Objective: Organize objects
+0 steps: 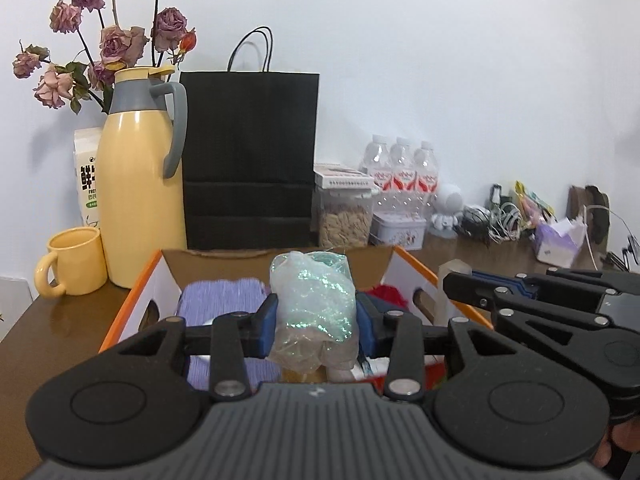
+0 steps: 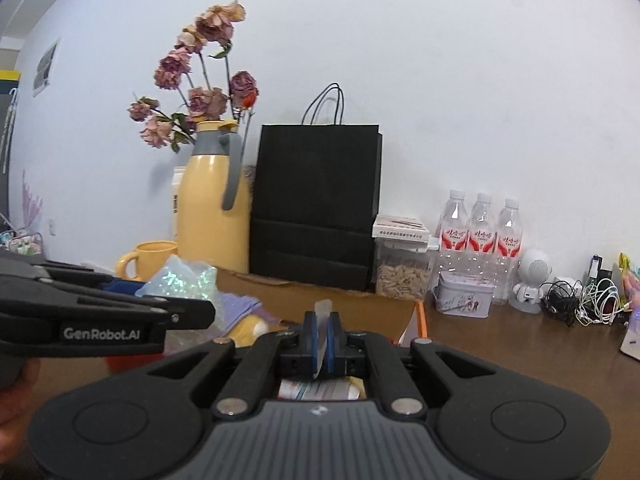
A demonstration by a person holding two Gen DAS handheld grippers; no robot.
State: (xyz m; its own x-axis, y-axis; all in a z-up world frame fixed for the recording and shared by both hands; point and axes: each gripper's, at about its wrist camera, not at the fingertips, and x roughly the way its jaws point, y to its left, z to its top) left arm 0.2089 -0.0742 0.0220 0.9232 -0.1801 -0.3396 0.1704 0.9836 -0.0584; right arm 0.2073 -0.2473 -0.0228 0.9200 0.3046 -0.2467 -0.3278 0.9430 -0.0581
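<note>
My left gripper [image 1: 316, 322] is shut on a clear plastic bag of iridescent green glitter [image 1: 314, 312] and holds it above an open cardboard box with orange edges [image 1: 132, 300]. The box holds a purple cloth [image 1: 224, 300] and something red [image 1: 390, 294]. My right gripper [image 2: 321, 334] is shut on a thin translucent plastic strip [image 2: 322, 314] over the box's right part. The left gripper and its bag [image 2: 180, 280] show at the left of the right wrist view. The right gripper shows at the right of the left wrist view [image 1: 452, 284].
On the brown table behind the box stand a yellow mug [image 1: 74, 260], a yellow thermos jug [image 1: 140, 184] with dried roses, a black paper bag [image 1: 250, 160], a seed jar [image 1: 346, 216], three water bottles [image 1: 402, 172], a tin [image 1: 398, 230], a white figurine and tangled cables [image 1: 492, 218].
</note>
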